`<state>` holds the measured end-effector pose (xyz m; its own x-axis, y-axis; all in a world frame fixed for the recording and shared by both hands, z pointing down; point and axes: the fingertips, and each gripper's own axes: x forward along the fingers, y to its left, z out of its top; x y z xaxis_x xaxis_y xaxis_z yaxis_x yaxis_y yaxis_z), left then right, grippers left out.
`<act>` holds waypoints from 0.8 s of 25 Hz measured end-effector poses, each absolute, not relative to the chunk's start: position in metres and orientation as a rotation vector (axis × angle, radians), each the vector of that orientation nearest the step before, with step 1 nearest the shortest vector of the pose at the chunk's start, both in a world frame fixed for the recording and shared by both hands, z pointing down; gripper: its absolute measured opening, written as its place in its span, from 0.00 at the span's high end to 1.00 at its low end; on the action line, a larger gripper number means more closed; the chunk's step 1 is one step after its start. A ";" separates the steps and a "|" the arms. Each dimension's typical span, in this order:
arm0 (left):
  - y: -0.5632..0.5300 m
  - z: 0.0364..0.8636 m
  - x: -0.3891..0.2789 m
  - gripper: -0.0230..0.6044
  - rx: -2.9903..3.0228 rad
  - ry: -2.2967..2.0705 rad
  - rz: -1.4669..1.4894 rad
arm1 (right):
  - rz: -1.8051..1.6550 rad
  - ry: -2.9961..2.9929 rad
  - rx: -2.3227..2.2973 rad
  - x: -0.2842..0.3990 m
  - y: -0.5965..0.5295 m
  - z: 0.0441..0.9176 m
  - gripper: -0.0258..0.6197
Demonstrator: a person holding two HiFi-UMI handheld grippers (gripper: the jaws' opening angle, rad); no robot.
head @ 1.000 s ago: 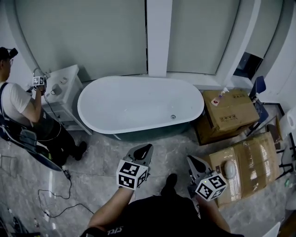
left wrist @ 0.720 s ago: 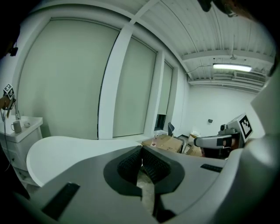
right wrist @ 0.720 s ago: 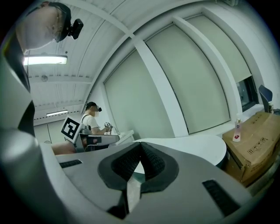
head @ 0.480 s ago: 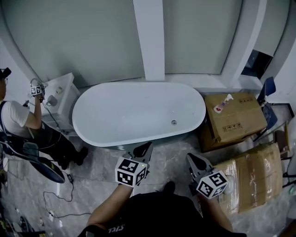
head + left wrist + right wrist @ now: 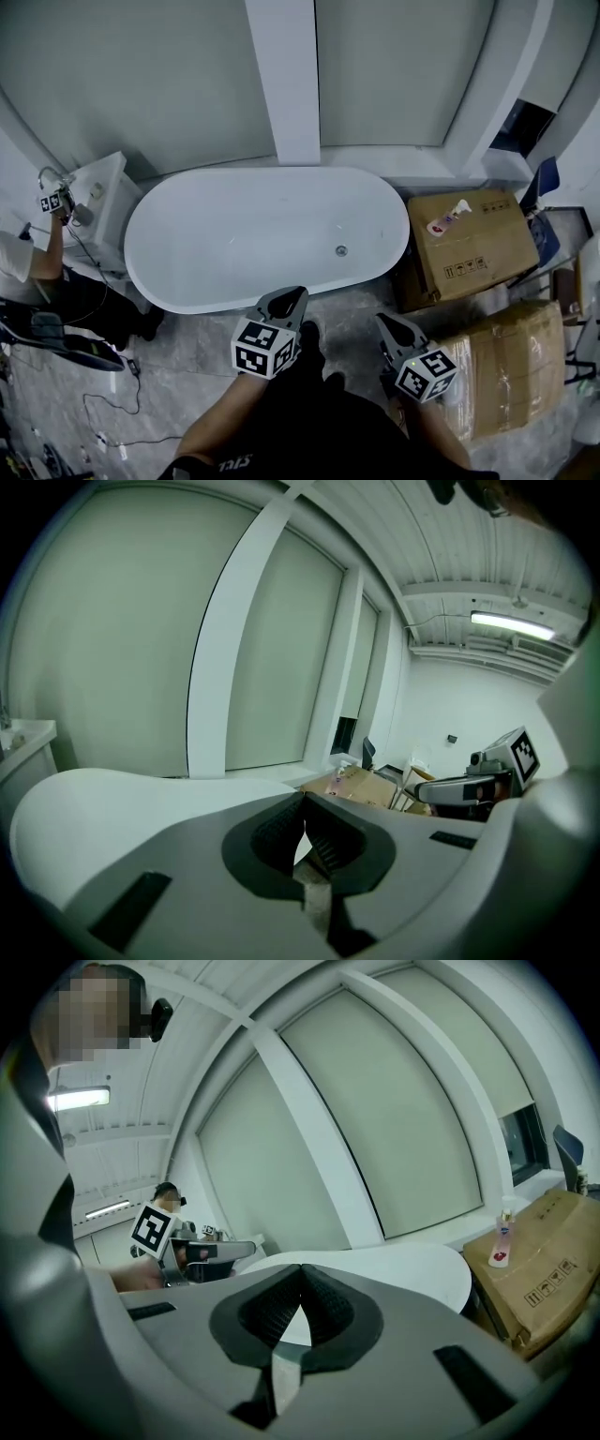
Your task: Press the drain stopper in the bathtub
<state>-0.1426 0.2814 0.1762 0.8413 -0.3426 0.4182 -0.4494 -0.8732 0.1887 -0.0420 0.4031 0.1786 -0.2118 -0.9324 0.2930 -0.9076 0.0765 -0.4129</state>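
bathtub (image 5: pixel 234 234) nearer, drain stopper (image 5: pixel 341 250) ahead of jaws

The bathtub (image 5: pixel 253 234) was smooth, softly glossy white, and its drain stopper (image 5: pixel 341 250) looked like bright metal. The floor (image 5: pixel 187 342) was polished grey veined stone and the boxes (image 5: pixel 469 246) matt brown cardboard. The left tongs (image 5: pixel 305 803) and right tongs (image 5: pixel 300 1279) were matt grey plastic with ribbed black pads.

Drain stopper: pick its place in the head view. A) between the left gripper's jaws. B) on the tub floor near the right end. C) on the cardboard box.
B: the drain stopper sits on the bathtub floor toward its right end, untouched.
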 end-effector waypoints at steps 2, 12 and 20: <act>0.258 0.183 -0.131 0.94 2.736 -0.588 0.545 | -0.823 2.247 -1.974 -0.027 0.380 0.181 0.94; 0.114 0.182 -0.082 0.94 2.764 -0.548 0.497 | -0.824 2.286 -2.001 0.008 0.239 0.173 0.94; 0.057 0.200 -0.089 0.94 2.712 -0.544 0.515 | -0.884 2.323 -1.959 -0.008 0.162 0.180 0.94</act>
<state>-0.0886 0.0566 0.1997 0.8620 -0.3037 0.4059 -0.4218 -0.8739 0.2419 -0.0083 0.1625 0.1796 -0.2331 -0.9023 0.3625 -0.9152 0.0775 -0.3956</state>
